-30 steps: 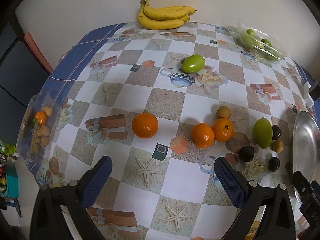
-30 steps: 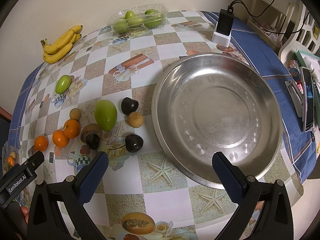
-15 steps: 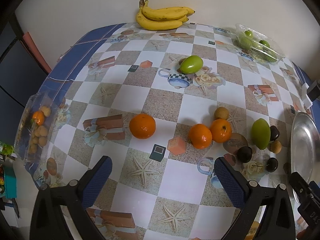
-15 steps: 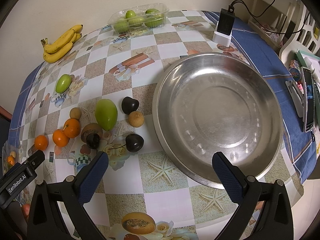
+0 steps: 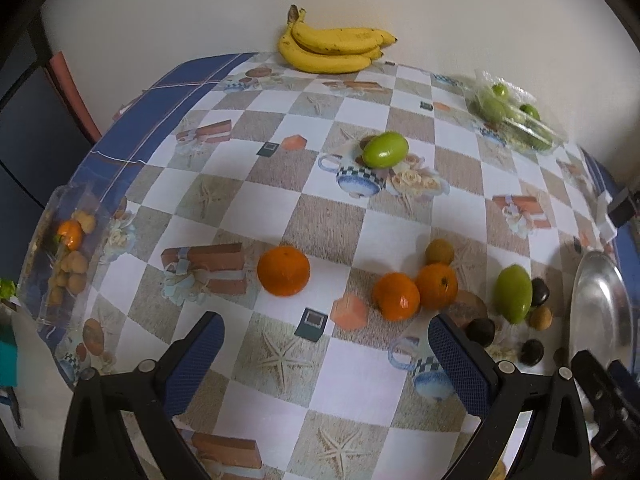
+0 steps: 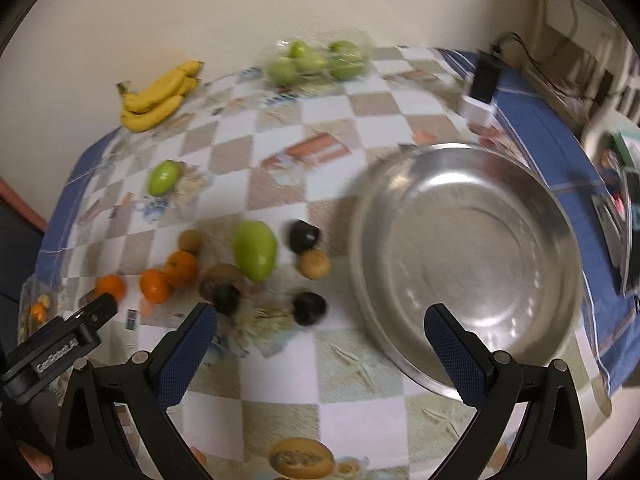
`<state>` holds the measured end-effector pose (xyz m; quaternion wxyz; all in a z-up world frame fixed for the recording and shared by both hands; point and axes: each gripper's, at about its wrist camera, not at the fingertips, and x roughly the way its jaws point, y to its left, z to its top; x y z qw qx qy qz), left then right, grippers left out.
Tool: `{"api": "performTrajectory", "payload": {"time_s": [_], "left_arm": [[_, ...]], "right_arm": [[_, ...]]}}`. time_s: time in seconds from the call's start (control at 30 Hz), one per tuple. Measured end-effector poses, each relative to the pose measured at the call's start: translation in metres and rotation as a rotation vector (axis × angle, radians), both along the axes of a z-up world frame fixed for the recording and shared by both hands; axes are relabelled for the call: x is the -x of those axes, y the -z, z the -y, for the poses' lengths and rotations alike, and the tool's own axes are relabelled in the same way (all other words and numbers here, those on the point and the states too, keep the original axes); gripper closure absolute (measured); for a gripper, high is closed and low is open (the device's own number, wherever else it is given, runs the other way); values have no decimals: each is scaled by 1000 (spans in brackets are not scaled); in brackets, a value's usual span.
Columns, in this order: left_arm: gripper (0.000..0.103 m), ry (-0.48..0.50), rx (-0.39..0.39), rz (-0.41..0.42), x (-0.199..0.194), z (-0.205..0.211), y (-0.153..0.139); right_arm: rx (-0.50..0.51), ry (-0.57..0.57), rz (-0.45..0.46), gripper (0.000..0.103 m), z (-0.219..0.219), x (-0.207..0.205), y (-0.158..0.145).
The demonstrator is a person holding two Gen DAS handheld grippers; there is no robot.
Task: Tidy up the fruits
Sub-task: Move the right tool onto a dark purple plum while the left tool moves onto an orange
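My left gripper is open and empty above the checked tablecloth. A lone orange lies just beyond it, with two more oranges to the right. Farther right lie a green mango, small brown fruits and dark fruits. My right gripper is open and empty, over the tablecloth between the fruit cluster and the steel bowl. The green mango and a dark fruit lie just ahead of it. The right wrist view is blurred.
Bananas lie at the far edge by the wall. A clear tray of green fruit sits at the back. Another green fruit lies mid-table. A bag of small fruits hangs at the left edge. A black charger stands at the back right.
Both grippers have moved forward over the table, so the fruits look closer. The right wrist view has tilted up and turned blurry. Both grippers stay open and no fruit has moved.
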<state>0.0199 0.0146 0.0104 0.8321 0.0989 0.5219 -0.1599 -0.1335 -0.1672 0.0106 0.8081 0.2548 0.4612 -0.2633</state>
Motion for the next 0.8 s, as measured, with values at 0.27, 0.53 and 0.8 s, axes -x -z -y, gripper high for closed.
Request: {"api": "performTrajectory", "payload": {"time_s": [0.27, 0.53, 0.8], "left_arm": [[0, 13, 21, -20, -12, 3, 2], [11, 54, 61, -75, -15, 16, 9], [28, 54, 109, -153, -24, 22, 21]], "right_arm": [[-77, -63, 33, 4, 1, -17, 7], [-148, -63, 13, 33, 10, -21, 20], [-175, -71, -35, 57, 11, -28, 34]]}}
